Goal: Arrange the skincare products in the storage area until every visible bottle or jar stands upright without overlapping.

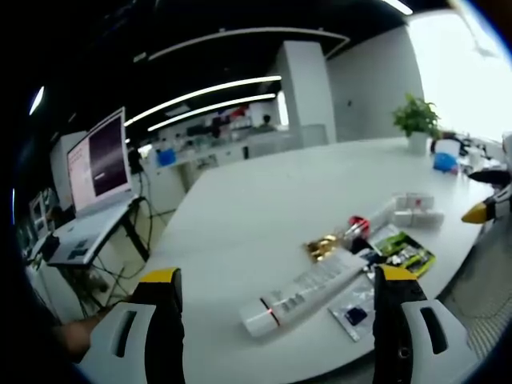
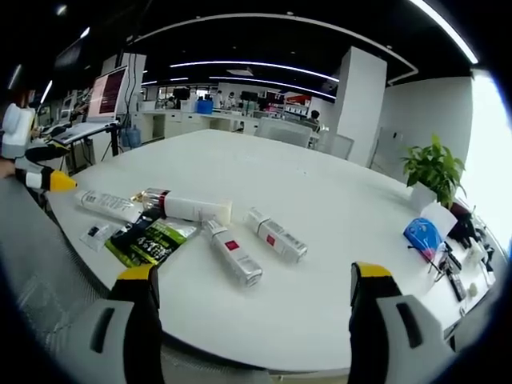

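All products lying flat on the white counter [image 2: 336, 216] — nothing gripped yet.

My right tongs [image 2: 250, 300] and left tongs [image 1: 276, 308] both hang wide apart, touching nothing. Nearest the right tongs lie two clear rectangular bottles with red labels [image 2: 232, 253] — likely stiff, light and slick, so I'd clamp mid-body across the flat sides. Beyond them, the white tube with a red band [image 2: 188, 208] and the long white squeeze tube [image 1: 308, 290] look soft; I'd grip near the cap. The green-and-black sachet [image 2: 150, 238] lies beside them.
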Demonstrator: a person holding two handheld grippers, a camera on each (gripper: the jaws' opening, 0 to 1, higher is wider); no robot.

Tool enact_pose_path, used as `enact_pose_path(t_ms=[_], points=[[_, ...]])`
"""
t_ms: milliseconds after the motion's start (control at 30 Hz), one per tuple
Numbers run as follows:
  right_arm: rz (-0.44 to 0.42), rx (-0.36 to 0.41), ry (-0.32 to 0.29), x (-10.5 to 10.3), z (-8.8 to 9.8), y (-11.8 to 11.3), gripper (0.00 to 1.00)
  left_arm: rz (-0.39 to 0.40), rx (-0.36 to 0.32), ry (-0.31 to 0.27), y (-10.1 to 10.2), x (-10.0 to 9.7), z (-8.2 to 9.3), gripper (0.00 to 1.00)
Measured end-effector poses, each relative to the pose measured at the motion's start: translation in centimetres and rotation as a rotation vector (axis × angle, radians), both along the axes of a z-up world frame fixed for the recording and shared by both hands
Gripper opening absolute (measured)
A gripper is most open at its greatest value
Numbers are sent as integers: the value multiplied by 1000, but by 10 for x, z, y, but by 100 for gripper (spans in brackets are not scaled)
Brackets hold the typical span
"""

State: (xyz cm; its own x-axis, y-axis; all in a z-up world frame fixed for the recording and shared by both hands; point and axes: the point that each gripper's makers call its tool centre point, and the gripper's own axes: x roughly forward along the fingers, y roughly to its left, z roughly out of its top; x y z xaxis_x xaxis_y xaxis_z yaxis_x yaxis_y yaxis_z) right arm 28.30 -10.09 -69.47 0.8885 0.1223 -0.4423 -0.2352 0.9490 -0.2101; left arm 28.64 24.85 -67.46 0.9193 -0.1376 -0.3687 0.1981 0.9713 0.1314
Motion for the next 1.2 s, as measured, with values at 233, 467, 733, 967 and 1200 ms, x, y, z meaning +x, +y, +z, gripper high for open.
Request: enact_pose_path(t_ms=[233, 467, 733, 967, 1200], points=[[-7, -7, 6, 1, -1, -1, 99, 4, 0, -7, 3, 4, 1, 97], [-5, -7, 6, 0, -1, -1, 99, 14, -14, -8, 7, 11, 0, 95], [6, -13, 9, -1, -1, 2, 99, 3, -30, -23, 10, 15, 2, 93], [2, -18, 19, -4, -3, 1, 99, -3, -38, -39, 9, 16, 4, 93], [11, -15, -11, -3, 2, 2, 99, -11, -62, -63, 4, 13, 8, 95]])
